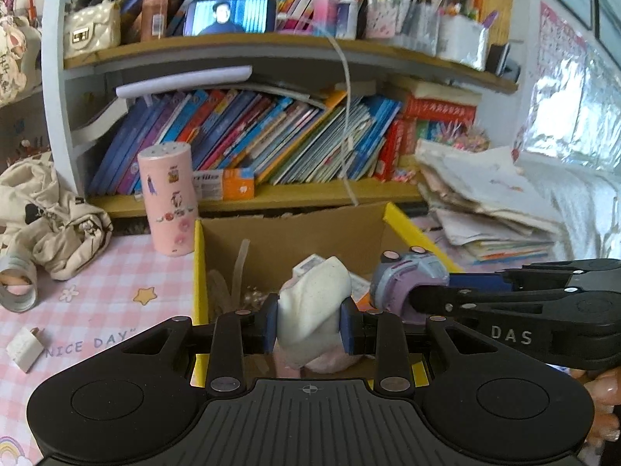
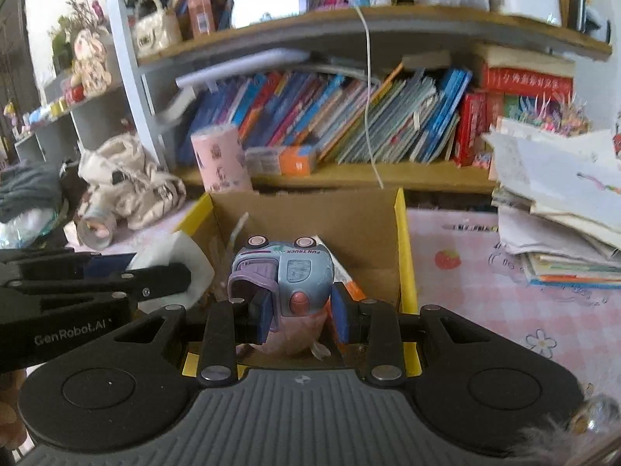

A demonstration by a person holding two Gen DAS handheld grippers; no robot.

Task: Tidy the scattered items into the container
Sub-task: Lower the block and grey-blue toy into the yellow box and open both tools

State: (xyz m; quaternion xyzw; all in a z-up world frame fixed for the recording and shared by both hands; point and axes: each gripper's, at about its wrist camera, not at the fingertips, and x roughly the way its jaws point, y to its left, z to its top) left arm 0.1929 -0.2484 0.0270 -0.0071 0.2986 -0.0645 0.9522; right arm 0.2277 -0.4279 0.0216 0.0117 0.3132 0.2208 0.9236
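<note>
So, quick rundown for you:
Room: cardboard box (image 2: 306,213) sits on the counter (image 2: 465,272) tight against the shelf (image 2: 349,178); open counter on both sides.
Left gripper (image 1: 309,324): your jaws clamp a white sock (image 1: 314,299) over the box.
Right gripper (image 2: 298,312): jaws squeeze the toy truck (image 2: 287,275), upside down, wheels up, long axis pointing away.
Hidden: box contents mostly blocked.

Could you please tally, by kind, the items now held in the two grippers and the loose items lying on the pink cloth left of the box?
Held cloth bundle: 1
Held toy truck: 1
Tape rolls: 1
White plug adapters: 1
Pink canisters: 1
Total: 5
</note>
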